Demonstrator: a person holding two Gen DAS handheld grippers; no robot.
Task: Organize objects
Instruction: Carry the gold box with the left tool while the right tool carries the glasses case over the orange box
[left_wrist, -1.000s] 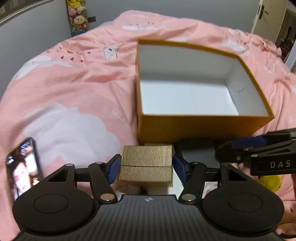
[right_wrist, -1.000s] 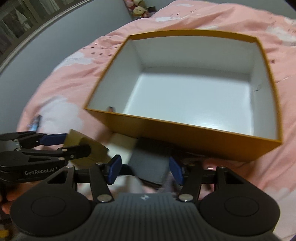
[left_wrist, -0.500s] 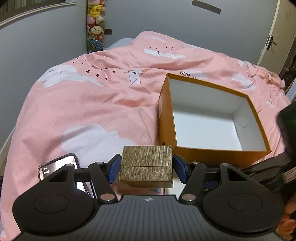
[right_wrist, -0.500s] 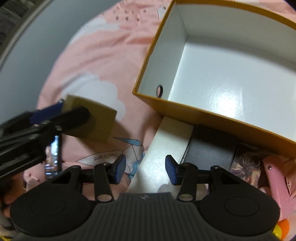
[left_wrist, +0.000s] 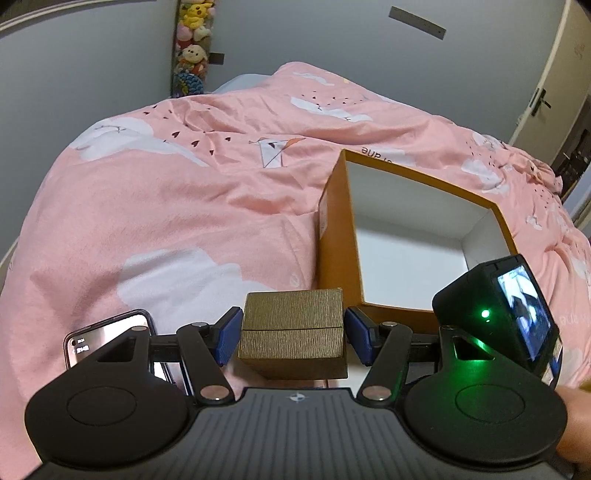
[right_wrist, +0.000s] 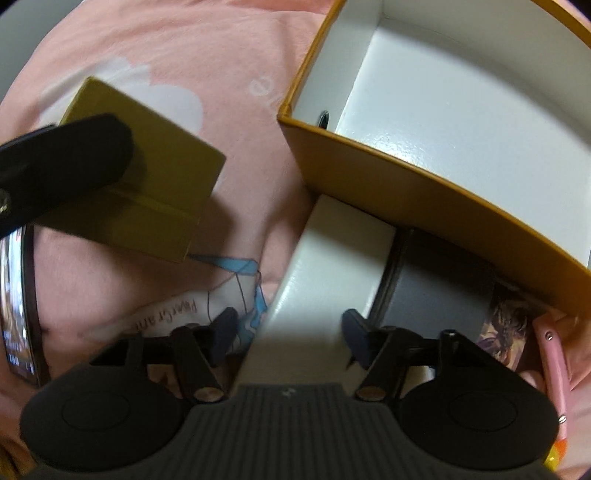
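- Left gripper pinches a small gold box, ribbed, with a lid seam, held off the pink bedspread.
- Right gripper, jaws just widened, straddles a white box; contact unclear.
- Beyond: open orange box, white inside.

A bed under a pink cloud-print duvet bore an open orange box, a phone, and white and dark boxes.
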